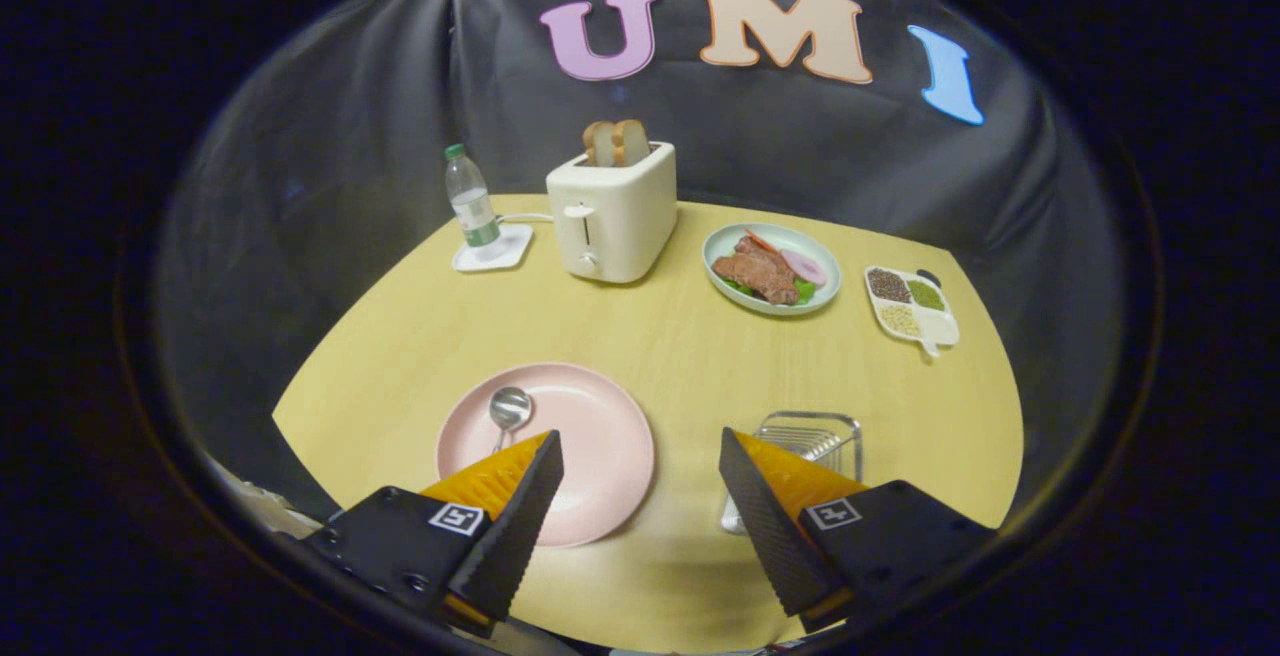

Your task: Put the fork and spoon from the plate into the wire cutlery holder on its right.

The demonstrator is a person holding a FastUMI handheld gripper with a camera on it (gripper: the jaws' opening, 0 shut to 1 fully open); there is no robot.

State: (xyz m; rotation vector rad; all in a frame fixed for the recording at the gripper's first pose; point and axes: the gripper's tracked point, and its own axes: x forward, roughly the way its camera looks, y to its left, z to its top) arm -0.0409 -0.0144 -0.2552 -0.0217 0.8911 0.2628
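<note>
The fingers (640, 471) are hanging spread and empty above the surface (680, 356), between plate (590, 436) and holder (812, 436). The spoon (508, 411) is lying on the plate, likely next; the fork can't be made out.

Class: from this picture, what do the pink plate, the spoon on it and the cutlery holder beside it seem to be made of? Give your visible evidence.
Pink plate: probably matte plastic or melamine; flat, even colour, hardly any glare.
Spoon: polished metal; its bowl shines like a mirror.
Cutlery holder: thin bright metal wire; open bars with silvery glints.
The tool hangs open above them, holding nothing.
</note>
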